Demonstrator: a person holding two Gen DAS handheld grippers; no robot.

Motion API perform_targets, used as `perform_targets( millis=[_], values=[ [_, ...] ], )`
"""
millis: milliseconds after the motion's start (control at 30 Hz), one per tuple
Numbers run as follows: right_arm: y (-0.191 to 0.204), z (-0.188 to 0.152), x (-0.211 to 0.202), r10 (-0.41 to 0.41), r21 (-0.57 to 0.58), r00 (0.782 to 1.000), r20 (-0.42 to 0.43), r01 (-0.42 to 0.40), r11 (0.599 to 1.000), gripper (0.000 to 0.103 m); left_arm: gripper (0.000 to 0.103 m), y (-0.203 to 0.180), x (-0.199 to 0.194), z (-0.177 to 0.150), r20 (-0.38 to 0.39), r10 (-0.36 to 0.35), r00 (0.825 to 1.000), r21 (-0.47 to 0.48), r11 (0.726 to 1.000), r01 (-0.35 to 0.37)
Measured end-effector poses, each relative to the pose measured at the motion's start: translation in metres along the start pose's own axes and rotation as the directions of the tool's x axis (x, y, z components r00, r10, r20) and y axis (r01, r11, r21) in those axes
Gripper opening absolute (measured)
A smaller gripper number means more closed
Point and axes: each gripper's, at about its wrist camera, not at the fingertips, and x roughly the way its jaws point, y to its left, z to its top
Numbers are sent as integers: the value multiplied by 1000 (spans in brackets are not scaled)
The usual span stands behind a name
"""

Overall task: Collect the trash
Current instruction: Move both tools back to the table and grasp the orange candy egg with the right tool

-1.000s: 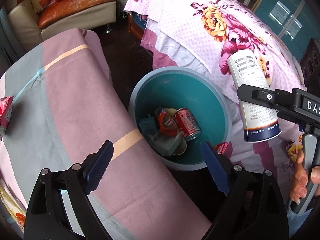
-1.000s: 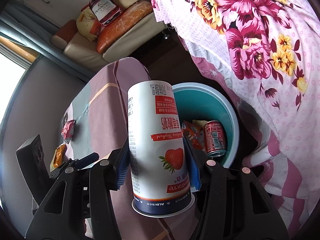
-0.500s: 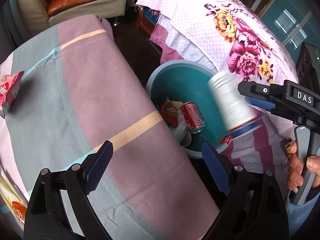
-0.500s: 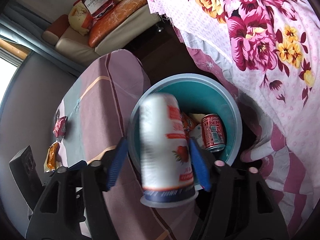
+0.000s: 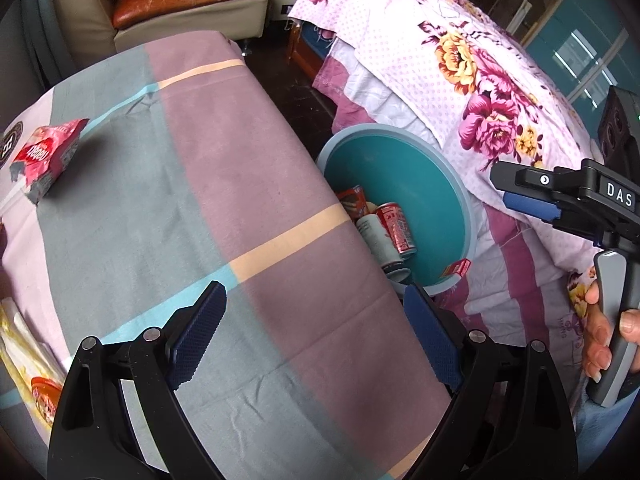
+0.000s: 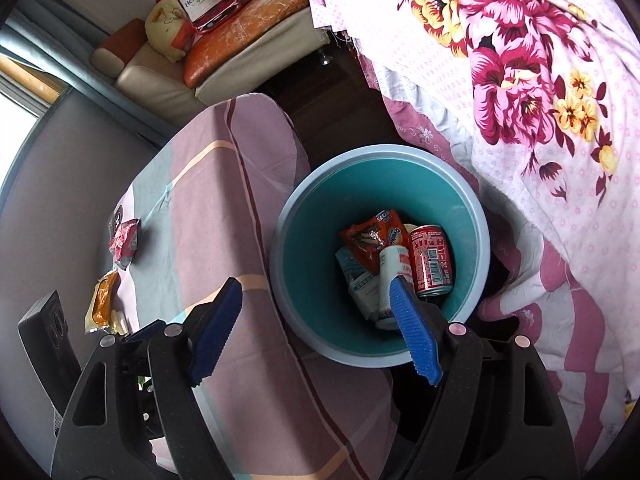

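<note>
A second ago my right tool [image 6: 320, 332] was clamped on the tall white strawberry-print yoghurt cup [image 6: 394, 280]; its jaws have just been opening and nothing sits between the blue pads now. The cup has dropped into the round teal plastic bin [image 6: 482, 240], lying among a red drink can [image 6: 432, 260], an orange snack wrapper [image 6: 370, 236] and a pale carton I can't read. The right pad cuts across the cup's lower part, so its base is hidden from the right wrist view. In the left wrist view the table edge covers the near side of the bin and only part of the cup shows. My left tool [image 5: 316, 336] stands apart and empty above the table covered in a pink, grey and peach striped cloth [image 5: 224, 168], and that view now takes in more of the table than before. A red and white snack packet [image 5: 46, 156] lies on the cloth, and yellow wrappers [image 5: 24, 352] are cut off at the frame edge.
</note>
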Motion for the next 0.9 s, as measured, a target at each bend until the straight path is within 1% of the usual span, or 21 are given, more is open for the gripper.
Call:
perform_targets(
  millis=[333, 500, 767, 900],
  values=[
    [28, -18, -12, 3, -34, 1000, 0, -3, 999, 74, 91, 15, -35, -20, 52, 3, 999, -24, 1000, -1],
    [51, -32, -13, 3, -73, 1000, -15, -4, 997, 74, 91, 27, -52, -33, 78, 2, 997, -43, 999, 1],
    [102, -53, -4, 15, -163, 998, -58, -24, 986, 74, 91, 65, -78, -60, 107, 22, 994, -116, 993, -10],
    [132, -62, 6, 24, -214, 995, -98, -44, 976, 74, 91, 95, -93, -78, 122, 49, 991, -170, 985, -28]
  ],
)
